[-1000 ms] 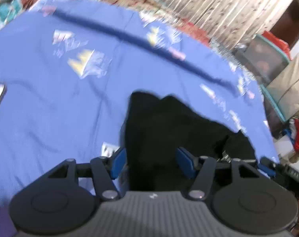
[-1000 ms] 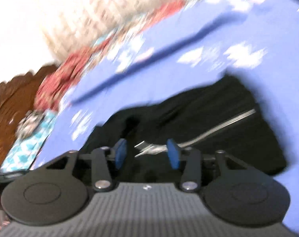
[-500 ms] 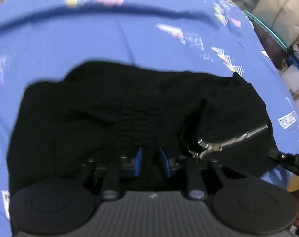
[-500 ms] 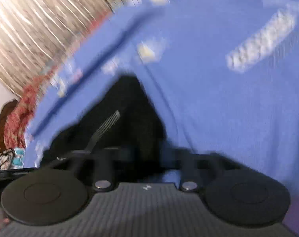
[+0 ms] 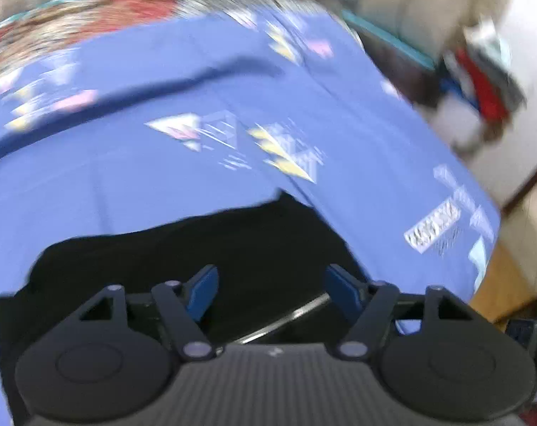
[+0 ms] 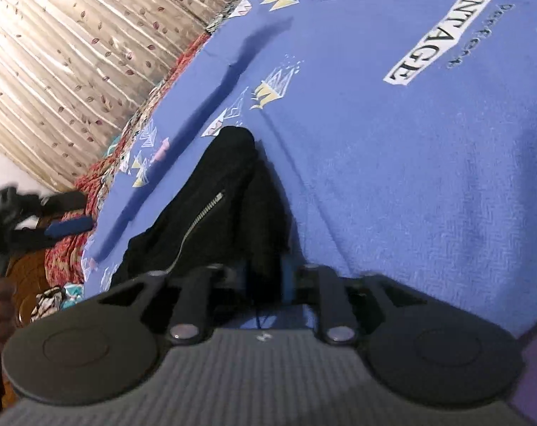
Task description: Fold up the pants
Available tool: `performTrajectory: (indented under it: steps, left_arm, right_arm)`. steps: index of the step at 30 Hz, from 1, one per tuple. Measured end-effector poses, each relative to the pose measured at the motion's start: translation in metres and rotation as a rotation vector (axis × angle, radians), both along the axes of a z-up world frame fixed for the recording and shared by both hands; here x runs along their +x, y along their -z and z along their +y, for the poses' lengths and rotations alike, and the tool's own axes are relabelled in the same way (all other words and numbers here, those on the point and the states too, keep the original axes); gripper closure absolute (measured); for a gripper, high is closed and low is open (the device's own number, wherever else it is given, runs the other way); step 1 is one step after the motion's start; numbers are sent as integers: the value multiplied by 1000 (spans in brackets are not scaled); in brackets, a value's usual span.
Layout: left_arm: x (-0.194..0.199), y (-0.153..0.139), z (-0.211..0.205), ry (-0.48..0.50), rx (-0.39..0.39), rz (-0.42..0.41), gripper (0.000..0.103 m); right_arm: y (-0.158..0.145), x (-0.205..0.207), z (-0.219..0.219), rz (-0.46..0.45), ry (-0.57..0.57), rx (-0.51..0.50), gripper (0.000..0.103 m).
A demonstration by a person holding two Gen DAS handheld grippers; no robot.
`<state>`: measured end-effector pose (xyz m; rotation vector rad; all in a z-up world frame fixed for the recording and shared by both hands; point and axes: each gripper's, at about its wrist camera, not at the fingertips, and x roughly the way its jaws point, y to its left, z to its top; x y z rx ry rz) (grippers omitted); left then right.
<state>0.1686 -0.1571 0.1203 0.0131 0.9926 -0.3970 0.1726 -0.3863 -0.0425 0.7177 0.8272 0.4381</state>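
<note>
A big blue bedsheet (image 6: 410, 142) fills both views. The black pants (image 6: 226, 191) lie bunched at lower middle. The right gripper (image 6: 265, 280) pinches a pants edge, probably to fold it. The left gripper (image 5: 270, 291) just spread wide, holding nothing.

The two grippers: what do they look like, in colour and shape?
Both look alike. The left gripper and the right gripper each have a grey ribbed body, two round black discs, black linkage arms with silver pivot pins, and blue finger pads. A small pale mark sits on the body.
</note>
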Motion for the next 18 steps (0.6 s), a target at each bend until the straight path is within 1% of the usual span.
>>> performTrajectory:
  steps: [1,2,3,5,6,7,8,9,11,12,13,15,17,18]
  left_arm:
    - [4,6,-14,15,22,18,25]
    - [12,13,-29,23,37,47,24]
    - [21,20,-42,24,44,86,24]
    - [32,28,-60,19,53,148,22]
    - [34,30,-66,15,58,171,18]
    - [37,33,-70,14,59,188,12]
    - [36,34,-69,17,57,203,9]
    - [33,35,-66,17,55,213,7]
    - [30,33,-61,15,67,215,7]
    - [28,32,-59,17,71,210,12]
    - [27,31,-58,17,74,206,36]
    - [24,30,-43,9,84,199,72]
    - [18,19,-16,-14,15,179,87]
    - [13,11,0,-40,-16,162,90]
  right_arm:
    - [0,0,1,9,-4,-3,88]
    - [-2,0,3,9,-20,-11,92]
    - [-7,-1,7,-7,-34,-23,92]
    - [-22,-9,12,-72,-59,-50,93]
    - [-30,-12,17,-106,-73,-59,93]
    - [-37,-14,22,-132,-86,-66,93]
    - [-44,-16,27,-157,-103,-73,93]
    - [-51,-20,33,-185,-123,-80,93]
    - [-66,-26,47,-243,-171,-102,93]
    - [-74,-30,55,-278,-197,-119,93]
    - [-81,-33,63,-309,-220,-134,93]
    - [-95,-39,79,-369,-261,-155,93]
    - [-108,-44,95,-406,-296,-161,93]
    - [-113,-46,103,-418,-311,-166,93]
